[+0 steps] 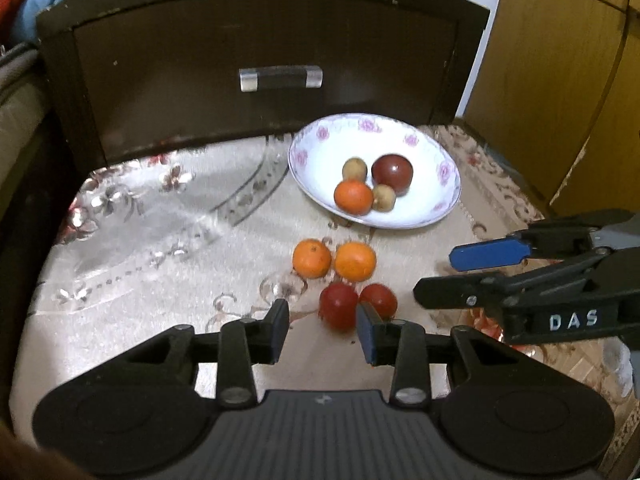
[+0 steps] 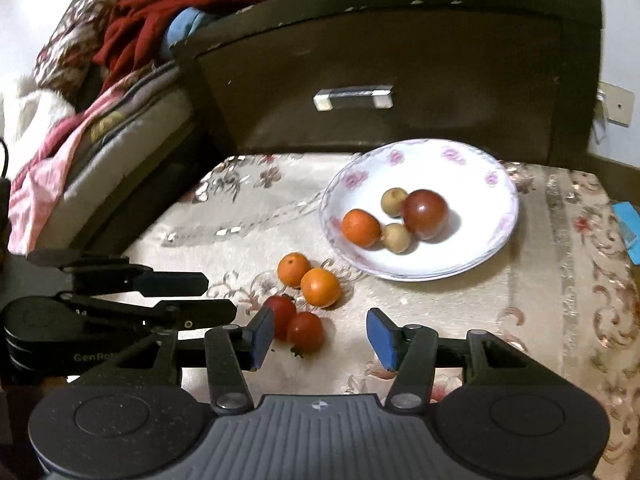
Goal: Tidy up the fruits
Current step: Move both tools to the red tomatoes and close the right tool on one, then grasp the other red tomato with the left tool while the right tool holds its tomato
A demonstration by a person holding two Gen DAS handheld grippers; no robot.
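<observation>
step: I'm mid-sort, judging by the layout; four fruits already in the plate (image 2: 496, 240), four left on the tablecloth (image 2: 460, 320), so roughly half done
plate: one orange, one big red fruit, two small tan ones, resting near the dark drawer front (image 2: 400, 60)
loose oranges (image 2: 309, 278): two, touching, just in front of the plate
loose tomatoes (image 2: 294, 322): two, touching, nearest to me, next to the oranges
left gripper (image 1: 325, 330): jaws moderately apart, nothing between them; its right pad sits just in front of the tomatoes in its own view, contact I can't tell
right gripper (image 2: 320, 334): jaws parted a bit wider, empty; its left pad overlaps a tomato in view, no squeeze visible
next: I'd centre one gripper over a single tomato, close gently since the pair touch and could roll, then carry it to the plate
</observation>
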